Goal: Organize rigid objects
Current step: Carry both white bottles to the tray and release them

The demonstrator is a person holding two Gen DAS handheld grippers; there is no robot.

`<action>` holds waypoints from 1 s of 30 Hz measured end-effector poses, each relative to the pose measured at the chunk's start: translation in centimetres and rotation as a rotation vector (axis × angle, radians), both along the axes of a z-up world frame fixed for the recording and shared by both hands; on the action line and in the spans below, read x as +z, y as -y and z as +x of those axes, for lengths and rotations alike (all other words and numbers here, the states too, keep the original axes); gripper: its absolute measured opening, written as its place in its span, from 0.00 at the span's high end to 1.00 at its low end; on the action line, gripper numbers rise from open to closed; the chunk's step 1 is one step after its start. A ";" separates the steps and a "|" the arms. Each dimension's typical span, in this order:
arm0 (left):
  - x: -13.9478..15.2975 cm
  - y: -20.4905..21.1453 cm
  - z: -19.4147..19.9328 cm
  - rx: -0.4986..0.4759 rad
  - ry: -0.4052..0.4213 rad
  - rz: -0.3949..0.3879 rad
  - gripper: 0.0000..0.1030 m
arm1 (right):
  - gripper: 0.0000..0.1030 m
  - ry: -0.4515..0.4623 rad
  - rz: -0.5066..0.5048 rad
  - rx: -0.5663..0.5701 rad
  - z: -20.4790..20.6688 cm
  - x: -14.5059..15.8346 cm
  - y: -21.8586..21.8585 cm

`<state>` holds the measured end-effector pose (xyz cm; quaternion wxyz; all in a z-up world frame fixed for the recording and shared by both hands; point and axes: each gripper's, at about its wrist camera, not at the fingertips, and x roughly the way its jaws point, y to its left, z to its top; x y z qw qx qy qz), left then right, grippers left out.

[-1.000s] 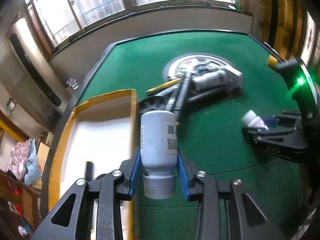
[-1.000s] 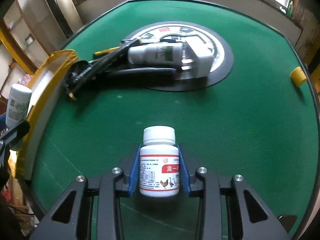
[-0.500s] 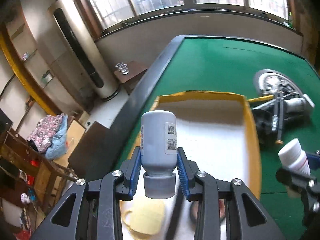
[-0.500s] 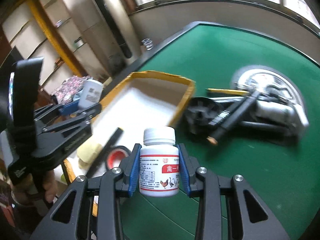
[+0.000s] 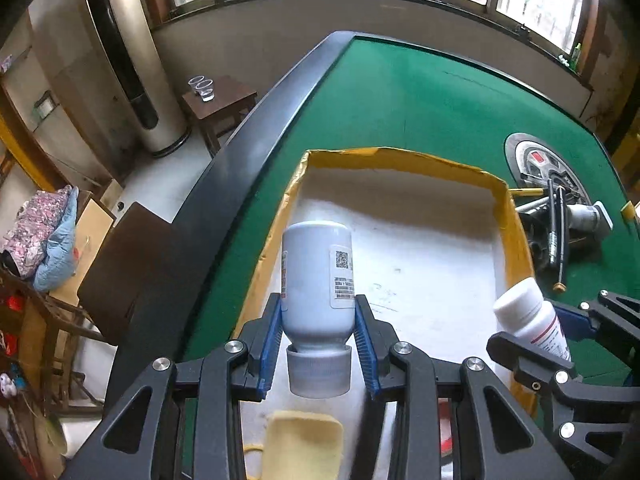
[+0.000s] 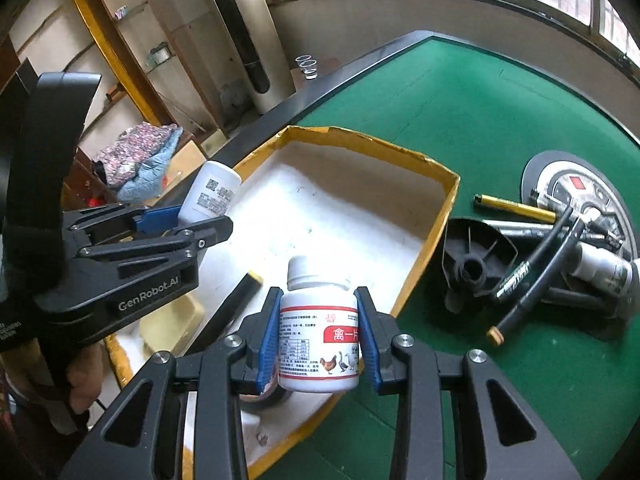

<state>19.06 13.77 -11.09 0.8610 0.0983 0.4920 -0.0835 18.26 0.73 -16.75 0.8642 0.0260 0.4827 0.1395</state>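
Left gripper (image 5: 320,344): jaws partly closed, blue pads clamping the grey-white bottle (image 5: 318,284), held cap toward the camera, base pointing away.
Right gripper (image 6: 318,336): jaws partly closed on the red-label bottle (image 6: 318,344), cap up.
Tray (image 6: 450,204): yellow-rimmed, white floor, on the green table (image 6: 480,120); both bottles hang over it.
Tray contents: black stick (image 6: 228,312) at 9 o'clock of the red-label bottle; yellow sponge (image 5: 304,444) at 6 o'clock of the grey-white bottle.
Loose pile (image 6: 552,264): outside the tray, at 3 o'clock.
Step in hand (judged): setting both bottles down in the tray.
Handling advice: lower each bottle to bare white floor, clear of stick and sponge; keep the two grippers apart; release only once the bottle rests.
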 end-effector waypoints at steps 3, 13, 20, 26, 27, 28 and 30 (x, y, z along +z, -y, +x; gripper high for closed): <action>-0.6 -0.1 0.8 -0.015 -0.042 -0.016 0.65 | 0.66 -0.002 -0.015 0.010 0.7 -0.3 -0.7; -2.8 -0.3 2.7 -0.058 -0.156 -0.012 0.65 | 0.66 -0.029 -0.096 0.052 2.5 -2.5 -3.2; -3.3 -0.8 2.2 -0.064 -0.181 -0.067 0.64 | 0.66 -0.032 -0.154 0.069 2.8 -3.2 -4.7; -2.5 -1.7 1.4 -0.067 -0.174 -0.099 0.52 | 0.51 -0.005 -0.072 0.069 1.7 -2.1 -3.9; -2.1 -1.8 1.2 -0.068 -0.170 -0.112 0.49 | 0.50 0.008 -0.046 0.071 1.2 -1.6 -3.5; -1.8 -1.8 1.1 -0.067 -0.162 -0.118 0.48 | 0.50 0.026 -0.020 0.072 0.6 -0.9 -3.1; -0.6 -1.8 0.2 -0.067 -0.127 -0.133 0.46 | 0.50 0.052 0.028 0.069 -0.6 0.2 -2.2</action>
